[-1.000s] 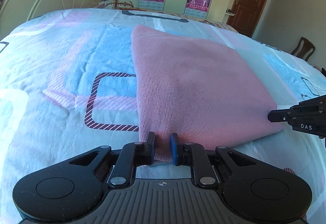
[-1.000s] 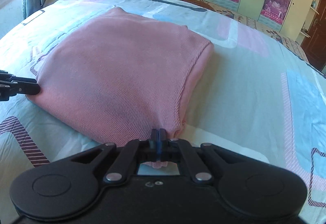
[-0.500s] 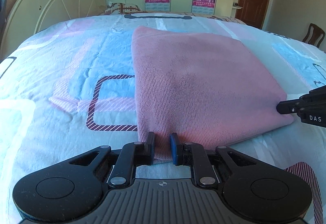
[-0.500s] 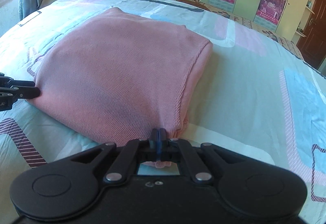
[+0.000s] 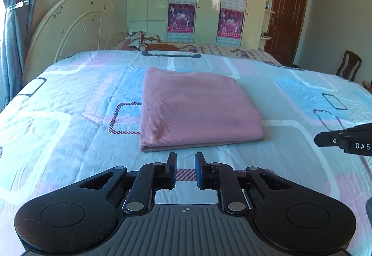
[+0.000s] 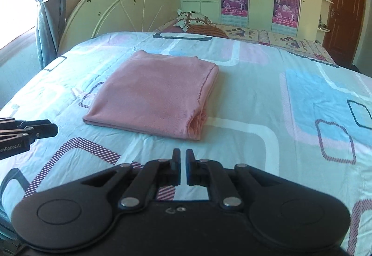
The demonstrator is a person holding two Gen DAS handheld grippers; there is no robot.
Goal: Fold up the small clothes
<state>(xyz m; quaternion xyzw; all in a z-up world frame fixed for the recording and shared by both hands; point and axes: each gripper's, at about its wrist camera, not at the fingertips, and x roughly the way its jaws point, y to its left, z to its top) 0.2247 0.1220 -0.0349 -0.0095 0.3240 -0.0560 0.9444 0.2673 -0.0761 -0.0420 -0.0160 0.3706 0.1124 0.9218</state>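
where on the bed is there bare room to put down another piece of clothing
Bare bedspread lies right of the pink folded garment, and left of it toward the headboard. The near strip is crowded by both grippers.

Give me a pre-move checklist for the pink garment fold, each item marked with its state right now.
1. Left gripper open and empty: ok.
2. Right gripper free of cloth, jaws slightly apart: ok.
3. Pink garment lying flat on the bedsheet: ok.
4. Near edge layers aligned: ok.
5. Right side tidy: not ok, layers bulge at the near right corner.
6. Underside smooth: cannot tell.
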